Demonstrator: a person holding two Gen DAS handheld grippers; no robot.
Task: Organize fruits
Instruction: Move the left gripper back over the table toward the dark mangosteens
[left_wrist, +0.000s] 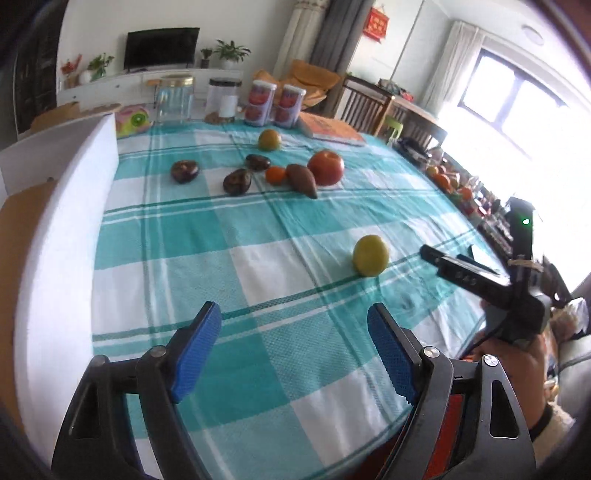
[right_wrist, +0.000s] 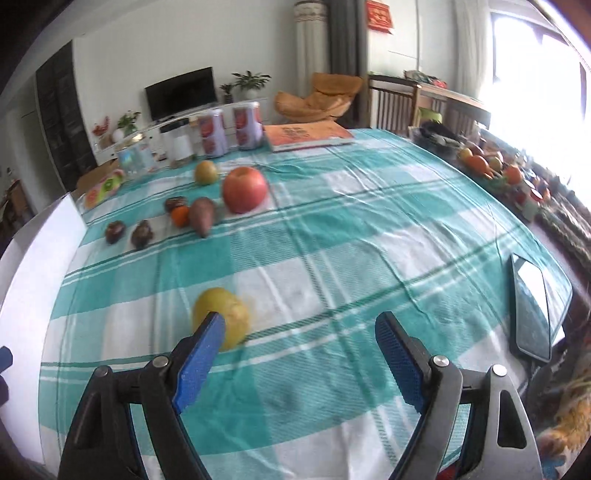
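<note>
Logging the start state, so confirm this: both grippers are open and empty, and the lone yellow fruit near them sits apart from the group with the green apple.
One detail is wrong: the apple in the group is red, not green, as the right wrist view shows. The rest holds: the left gripper and right gripper are open and empty, and the yellow fruit sits apart from the group.

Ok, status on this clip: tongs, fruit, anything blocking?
Left tongs open, empty. Right tongs open, empty, near lone yellow fruit on tablecloth. Other fruit clustered around red apple. Nothing blocking.
</note>
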